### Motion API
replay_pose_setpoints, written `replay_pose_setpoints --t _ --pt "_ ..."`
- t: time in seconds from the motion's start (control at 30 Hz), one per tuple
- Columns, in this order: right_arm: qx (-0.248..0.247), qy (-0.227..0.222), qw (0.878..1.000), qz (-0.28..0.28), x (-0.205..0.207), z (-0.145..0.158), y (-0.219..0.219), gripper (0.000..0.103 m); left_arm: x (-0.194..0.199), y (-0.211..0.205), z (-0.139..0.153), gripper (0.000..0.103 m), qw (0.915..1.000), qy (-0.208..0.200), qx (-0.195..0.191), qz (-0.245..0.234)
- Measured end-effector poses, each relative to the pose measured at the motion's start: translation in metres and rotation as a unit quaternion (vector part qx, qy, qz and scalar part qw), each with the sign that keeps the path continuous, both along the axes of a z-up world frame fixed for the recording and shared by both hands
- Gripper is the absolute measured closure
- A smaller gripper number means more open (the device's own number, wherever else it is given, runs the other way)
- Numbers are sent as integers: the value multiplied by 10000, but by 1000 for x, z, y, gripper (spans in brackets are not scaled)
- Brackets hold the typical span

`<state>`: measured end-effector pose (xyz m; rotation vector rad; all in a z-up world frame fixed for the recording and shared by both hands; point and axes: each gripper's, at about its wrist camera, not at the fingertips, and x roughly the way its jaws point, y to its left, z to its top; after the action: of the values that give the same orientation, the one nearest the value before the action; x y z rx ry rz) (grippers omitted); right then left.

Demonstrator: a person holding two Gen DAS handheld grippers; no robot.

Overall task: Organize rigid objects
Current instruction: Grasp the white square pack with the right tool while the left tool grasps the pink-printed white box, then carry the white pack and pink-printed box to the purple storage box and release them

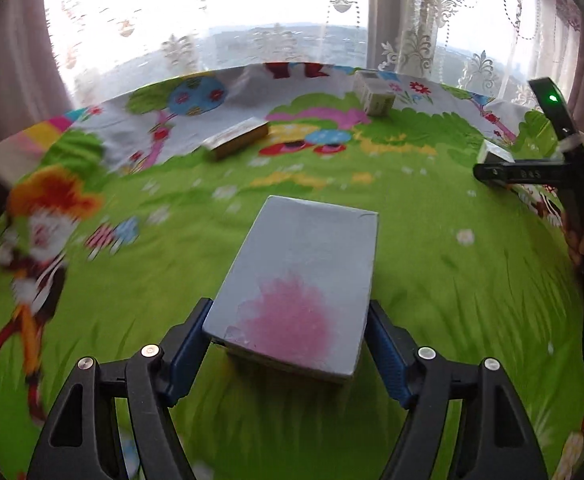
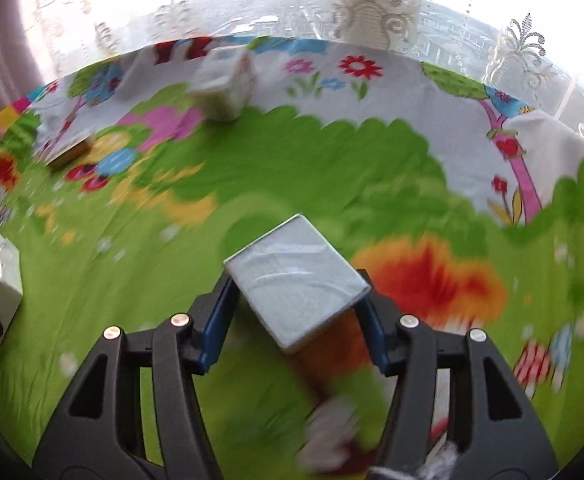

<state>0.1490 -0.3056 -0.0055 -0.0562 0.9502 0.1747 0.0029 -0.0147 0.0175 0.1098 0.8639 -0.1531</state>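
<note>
The flat grey cardboard box with a pink blotch sat low in the middle of the left view, squeezed between the left gripper, its long side pointing away toward the window. The right gripper squeezed a smaller silvery wrapped box, turned crooked. The bare green cartoon cloth lay ahead, and the gold-edged flat box waited upper left, nearer the left gripper.
</note>
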Motion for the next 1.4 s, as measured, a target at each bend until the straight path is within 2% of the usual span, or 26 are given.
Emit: replay_pose_setpoints --t 0.13,0.33,0.53,0.67,1.0,1.4 --pt "222 -65 9996 181 -69 6 30 42 -44 21 4 29 9996 -27 -117 242" --pt "269 -166 9989 347 -141 9 62 42 -105 44 4 29 9982 -107 -347 479" --pt "68 -195 9981 572 -195 11 82 42 -150 58 9 29 9977 -221 -351 542" --pt "-23 -184 9970 752 -216 11 92 42 -170 69 9 29 9966 -233 -425 672" --pt "-67 -153 9926 1202 -250 13 125 42 -199 86 10 31 9943 -298 -179 1008" --pt "81 -143 9794 2014 -276 29 178 42 -236 123 21 31 9866 -465 -347 1523"
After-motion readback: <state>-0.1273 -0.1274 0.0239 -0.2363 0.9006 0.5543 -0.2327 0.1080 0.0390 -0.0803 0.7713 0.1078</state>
